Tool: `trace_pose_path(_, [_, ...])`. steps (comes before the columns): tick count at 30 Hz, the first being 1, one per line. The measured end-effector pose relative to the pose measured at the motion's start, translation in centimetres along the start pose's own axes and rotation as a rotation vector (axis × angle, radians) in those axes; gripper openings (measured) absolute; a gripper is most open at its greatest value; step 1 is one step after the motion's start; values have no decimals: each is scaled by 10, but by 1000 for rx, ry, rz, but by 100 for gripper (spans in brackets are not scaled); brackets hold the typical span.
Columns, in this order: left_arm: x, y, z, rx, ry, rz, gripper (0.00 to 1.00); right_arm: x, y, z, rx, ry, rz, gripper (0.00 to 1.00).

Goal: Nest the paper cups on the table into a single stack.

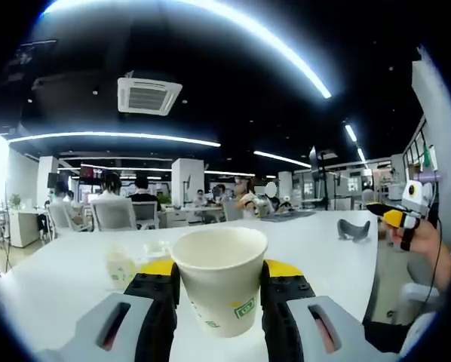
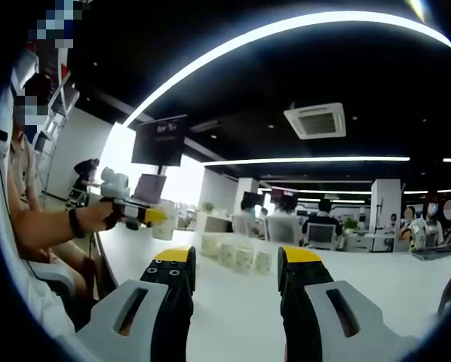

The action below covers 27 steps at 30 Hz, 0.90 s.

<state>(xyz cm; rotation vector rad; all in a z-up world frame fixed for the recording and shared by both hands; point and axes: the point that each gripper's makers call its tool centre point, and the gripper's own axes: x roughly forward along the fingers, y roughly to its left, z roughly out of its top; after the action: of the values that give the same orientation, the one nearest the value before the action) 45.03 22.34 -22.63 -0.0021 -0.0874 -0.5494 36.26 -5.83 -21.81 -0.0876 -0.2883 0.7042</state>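
Observation:
A white paper cup [image 1: 219, 283] with a small green logo stands upright between the yellow-tipped jaws of my left gripper [image 1: 219, 265], which is shut on it above the white table [image 1: 75, 279]. Another small paper cup [image 1: 121, 265] sits on the table to the left, behind the jaw. In the right gripper view, my right gripper [image 2: 237, 262] is open with nothing between its jaws. Beyond it, several paper cups [image 2: 237, 256] stand in a loose row on the table. At the left of that view a hand holds the left gripper [image 2: 139, 213] with its cup [image 2: 164, 220].
A dark curved object [image 1: 354, 228] lies on the table at the right. A person's arm [image 2: 48, 226] reaches in by the table's left edge. Office chairs, desks and seated people fill the background beyond the table.

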Motion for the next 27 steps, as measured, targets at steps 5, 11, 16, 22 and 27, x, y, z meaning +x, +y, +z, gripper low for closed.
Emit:
trace_pose_path(5, [10,-17,3,-23,-11,-45,45,1,3,-2,6,3,6,46])
trace_pose_path(11, [21,-37,2,-37,-16,-102,45,1,6,-1,6,2,8,46])
trace_pose_path(16, [29,-63,1,-75,-40,-184,45,1,7,-1,9,4,7,46])
trace_pose_path(22, [38,-77,-4,-80,-28,-209,44,1,8,-1,9,4,8,46])
trace_pose_path(27, [45,-83,-7,-74,-20,-220,44,1,6,-3,11,6,7,46])
